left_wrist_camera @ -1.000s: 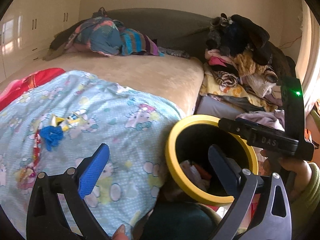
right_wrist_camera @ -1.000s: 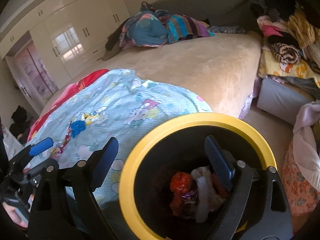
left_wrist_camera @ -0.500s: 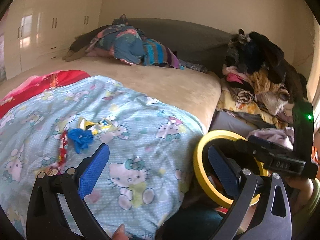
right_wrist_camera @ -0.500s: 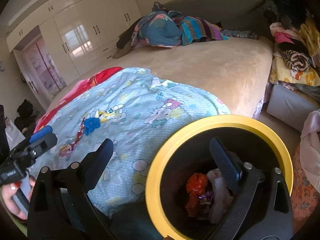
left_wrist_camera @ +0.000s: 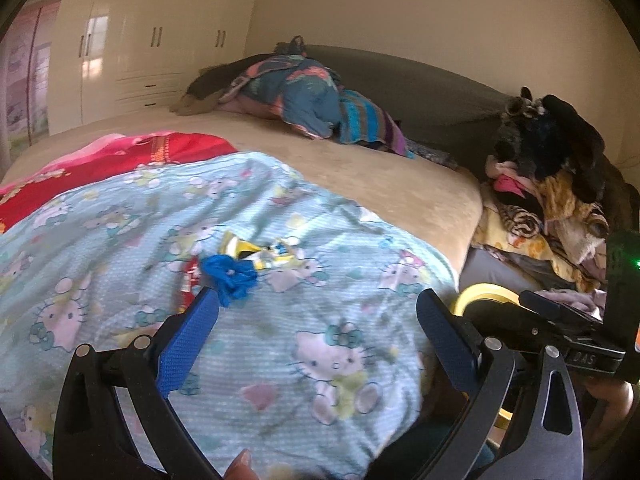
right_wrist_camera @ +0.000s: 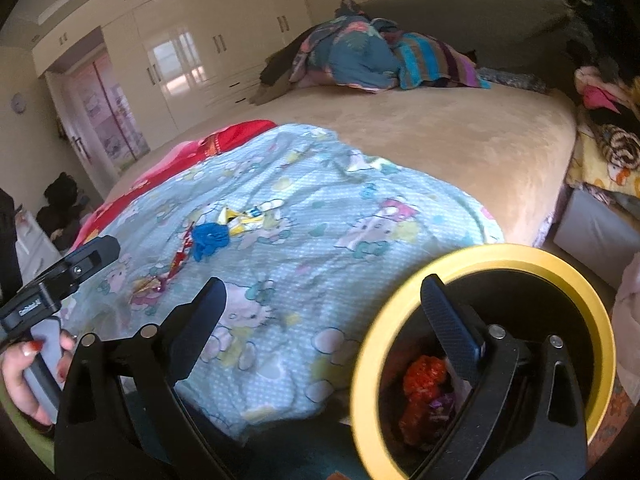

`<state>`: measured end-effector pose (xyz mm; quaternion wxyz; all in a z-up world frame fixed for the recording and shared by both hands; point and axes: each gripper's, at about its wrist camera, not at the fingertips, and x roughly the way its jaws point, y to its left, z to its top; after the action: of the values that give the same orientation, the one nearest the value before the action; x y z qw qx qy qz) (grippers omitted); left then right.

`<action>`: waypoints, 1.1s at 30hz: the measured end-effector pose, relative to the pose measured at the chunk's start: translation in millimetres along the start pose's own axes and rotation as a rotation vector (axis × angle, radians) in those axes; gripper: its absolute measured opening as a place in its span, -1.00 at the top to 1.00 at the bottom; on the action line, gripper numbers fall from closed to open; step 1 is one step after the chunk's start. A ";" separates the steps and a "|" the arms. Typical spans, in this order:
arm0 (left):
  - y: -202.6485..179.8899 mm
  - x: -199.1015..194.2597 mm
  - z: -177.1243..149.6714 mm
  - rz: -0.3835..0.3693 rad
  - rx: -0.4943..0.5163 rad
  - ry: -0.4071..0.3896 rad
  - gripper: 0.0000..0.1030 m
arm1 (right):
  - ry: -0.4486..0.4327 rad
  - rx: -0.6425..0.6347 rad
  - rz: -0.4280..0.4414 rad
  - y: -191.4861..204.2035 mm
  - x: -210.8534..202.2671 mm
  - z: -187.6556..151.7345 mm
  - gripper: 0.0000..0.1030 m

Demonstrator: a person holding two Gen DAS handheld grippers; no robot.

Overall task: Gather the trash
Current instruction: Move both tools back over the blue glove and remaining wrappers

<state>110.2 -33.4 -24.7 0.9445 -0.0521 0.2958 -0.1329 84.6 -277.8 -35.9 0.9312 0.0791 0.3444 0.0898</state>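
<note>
- Both grippers, the left gripper (left_wrist_camera: 318, 330) and the right gripper (right_wrist_camera: 326, 314), are hanging released and empty.
- Red trash (right_wrist_camera: 422, 392) is already lying in the bin (right_wrist_camera: 400, 304) under the right gripper.
- Wrappers (left_wrist_camera: 256, 254) and a blue scrap (left_wrist_camera: 230, 274) are lying on the blanket (left_wrist_camera: 280, 352) just ahead of the left gripper, awaiting pickup.

A wide bed (left_wrist_camera: 400, 184) with a tan cover fills the room, a grey headboard (left_wrist_camera: 420, 88) behind it against a plain cream wall (left_wrist_camera: 400, 8). Glossy cream wardrobes (right_wrist_camera: 208, 52) reflect window light. Clothes pile (left_wrist_camera: 552, 184) beside the bed.
</note>
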 end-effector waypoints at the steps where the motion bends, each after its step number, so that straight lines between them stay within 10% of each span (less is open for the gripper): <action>1: 4.3 -0.1 -0.3 0.010 -0.003 -0.002 -0.87 | 0.003 -0.007 0.005 4.8 3.6 0.9 -0.75; 29: 134.3 28.4 -43.9 0.163 -0.229 0.131 -0.84 | 0.132 -0.124 0.150 109.2 150.5 28.7 -0.75; 33: 144.0 37.1 -54.9 0.168 -0.257 0.154 -0.56 | 0.155 -0.166 0.138 125.4 173.1 30.4 -0.75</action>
<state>139.8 93.2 -115.4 0.9125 -0.1373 0.3850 -0.0180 219.7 -120.2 -95.4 0.8968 0.0180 0.4002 0.1877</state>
